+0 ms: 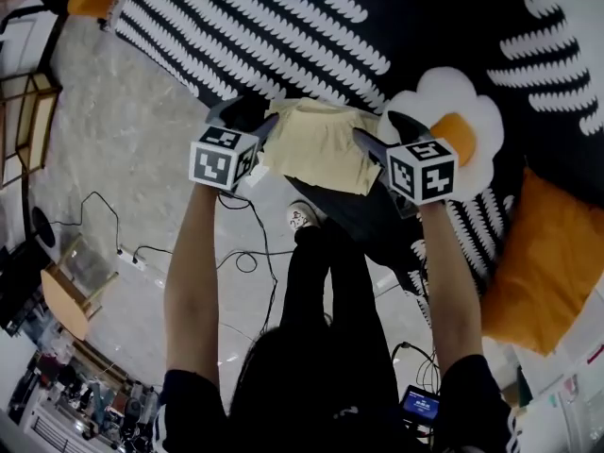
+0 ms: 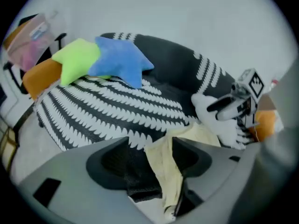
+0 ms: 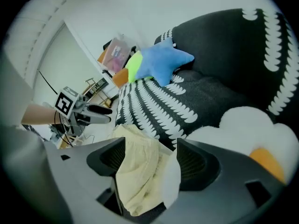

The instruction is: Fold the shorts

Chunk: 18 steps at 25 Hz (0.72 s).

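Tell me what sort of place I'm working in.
Probably a lounge or staged living room: a black-and-white patterned couch, star-shaped cushions, a fried-egg cushion, and cables on the pale floor.

The shorts (image 1: pixel 319 147) lie on the near edge of the couch (image 1: pixel 283 36), between the left gripper (image 1: pixel 267 132) at their left side and the right gripper (image 1: pixel 366 142) at their right, with cloth lying loose between each gripper's parted jaws. An egg cushion (image 1: pixel 444 102) sits just right of the shorts, behind the right gripper. At the couch's far side one star cushion (image 2: pixel 117 62) rests against another (image 2: pixel 77 59). The floor (image 1: pixel 123 140) lies left of the couch, with cables (image 1: pixel 241 258) on it near the person's shoe (image 1: pixel 300 217).
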{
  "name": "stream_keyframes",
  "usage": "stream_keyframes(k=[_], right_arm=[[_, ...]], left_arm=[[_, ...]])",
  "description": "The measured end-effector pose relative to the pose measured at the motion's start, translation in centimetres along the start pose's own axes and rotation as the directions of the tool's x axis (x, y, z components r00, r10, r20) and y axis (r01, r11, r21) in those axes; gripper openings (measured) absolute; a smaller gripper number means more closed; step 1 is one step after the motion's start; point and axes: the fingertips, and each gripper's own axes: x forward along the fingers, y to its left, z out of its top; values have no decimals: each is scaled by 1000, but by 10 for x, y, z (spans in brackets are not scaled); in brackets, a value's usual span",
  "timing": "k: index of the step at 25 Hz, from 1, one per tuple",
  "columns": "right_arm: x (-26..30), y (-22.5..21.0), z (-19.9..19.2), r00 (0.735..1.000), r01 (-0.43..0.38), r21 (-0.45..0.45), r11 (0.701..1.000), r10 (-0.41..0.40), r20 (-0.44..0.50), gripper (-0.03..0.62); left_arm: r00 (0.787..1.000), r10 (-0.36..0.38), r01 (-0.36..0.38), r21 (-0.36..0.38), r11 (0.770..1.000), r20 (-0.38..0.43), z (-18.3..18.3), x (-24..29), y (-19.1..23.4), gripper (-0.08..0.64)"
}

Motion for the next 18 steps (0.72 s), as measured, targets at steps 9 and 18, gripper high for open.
stream_keyframes(k=[9,18], right_arm=[[-82,21,25,982,161,-146,976,-143,126,325],[-189,99,47,940,265,-192,945,-208,272,318]], left_arm=[[981,-43,60,-87,994,188,27,-64,-37,281],[937,-29,49,-50,998,347,57,-173,-98,284]])
